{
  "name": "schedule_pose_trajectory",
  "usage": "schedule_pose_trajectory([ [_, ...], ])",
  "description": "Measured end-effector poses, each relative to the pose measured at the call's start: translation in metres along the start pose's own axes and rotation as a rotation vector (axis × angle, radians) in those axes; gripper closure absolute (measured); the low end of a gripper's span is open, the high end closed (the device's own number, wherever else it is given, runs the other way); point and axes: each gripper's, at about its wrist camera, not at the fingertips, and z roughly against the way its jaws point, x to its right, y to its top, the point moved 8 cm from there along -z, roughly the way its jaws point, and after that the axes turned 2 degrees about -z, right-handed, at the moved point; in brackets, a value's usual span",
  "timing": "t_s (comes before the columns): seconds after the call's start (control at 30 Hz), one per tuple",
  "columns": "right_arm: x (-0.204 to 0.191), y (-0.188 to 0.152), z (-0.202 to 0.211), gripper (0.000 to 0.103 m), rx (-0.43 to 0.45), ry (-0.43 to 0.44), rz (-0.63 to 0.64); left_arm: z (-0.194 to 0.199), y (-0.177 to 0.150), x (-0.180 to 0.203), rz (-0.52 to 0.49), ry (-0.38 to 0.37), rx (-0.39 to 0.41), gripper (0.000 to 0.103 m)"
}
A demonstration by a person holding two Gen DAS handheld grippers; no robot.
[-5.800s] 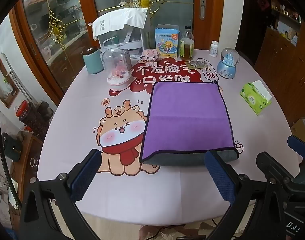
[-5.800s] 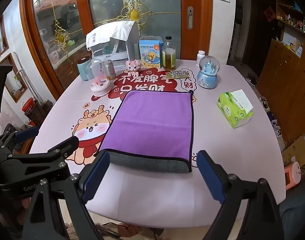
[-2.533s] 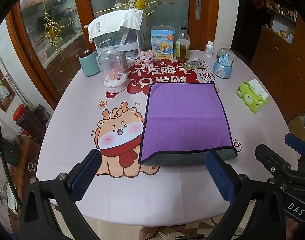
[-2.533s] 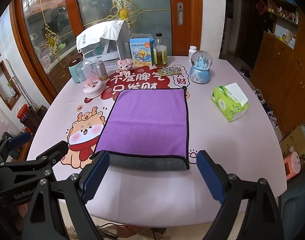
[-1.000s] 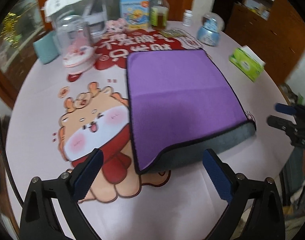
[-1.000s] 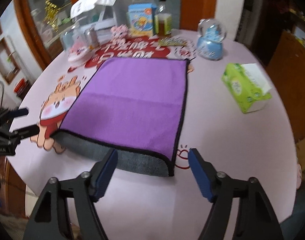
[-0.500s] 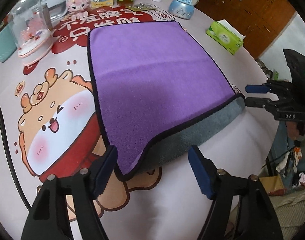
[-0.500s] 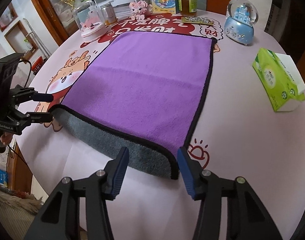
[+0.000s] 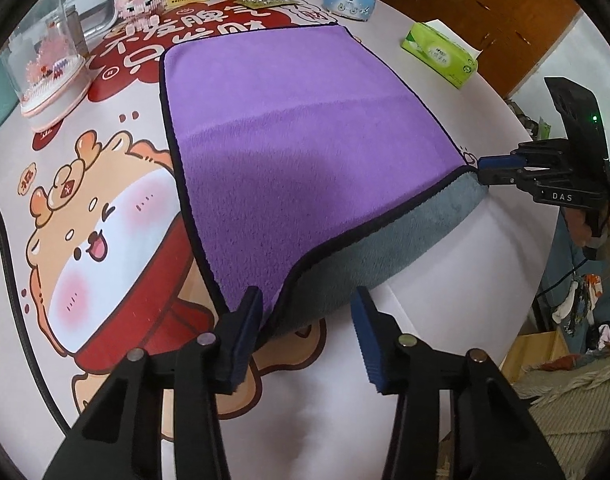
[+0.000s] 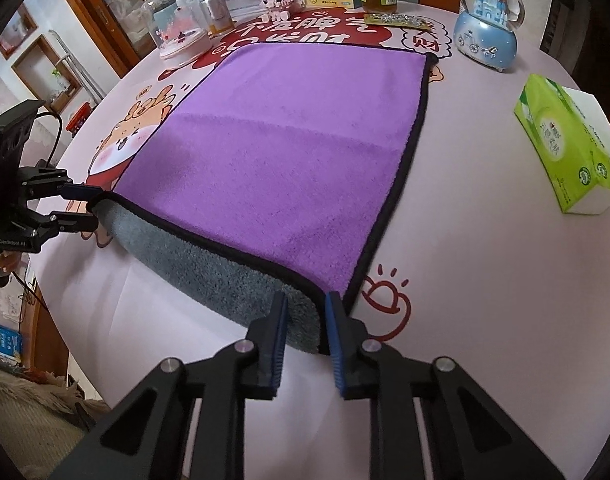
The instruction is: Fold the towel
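Fuzzy matt purple towel (image 9: pixel 305 152) with plush grey underside, smooth printed tablecloth (image 10: pixel 485 280), glossy plastic-wrapped tissue pack (image 10: pixel 565 148), shiny glass snow globe (image 10: pixel 487 20)

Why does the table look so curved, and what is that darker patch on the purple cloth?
Left wrist view: fisheye lens bows the round table; the dark patch on the purple towel with grey underside looks like a soft shadow. Right wrist view: same bending, a fainter shadow, black corners; the green tissue box stays sharp.

Left gripper (image 9: pixel 307 330): black angular frame, blue ribbed pads, round silver screws; "GenRobot AI" lettering is seen.
Right gripper (image 10: pixel 303 330): same black-and-blue build; "DAS" marking, green LED.
Skin: bare fingers behind handles.
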Motion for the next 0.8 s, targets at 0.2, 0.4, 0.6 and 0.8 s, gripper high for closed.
schedule_pose_trajectory([
  [0.2, 0.005, 0.003, -0.001, 0.084, -0.002, -0.013, 0.025, -0.002, -0.002, -0.008, 0.034, -0.018, -0.012, 0.059],
  [0.4, 0.004, 0.003, -0.007, 0.084, -0.033, 0.094, 0.031, -0.002, -0.004, -0.004, 0.028, -0.07, -0.019, 0.059],
  [0.6, 0.003, 0.001, -0.014, 0.084, -0.061, 0.149, 0.045, -0.006, -0.003, -0.005, 0.026, -0.057, -0.031, 0.065],
  [0.8, 0.001, -0.001, -0.011, 0.095, -0.048, 0.145, 0.071, -0.006, -0.003, -0.013, 0.024, 0.033, -0.025, 0.09],
])
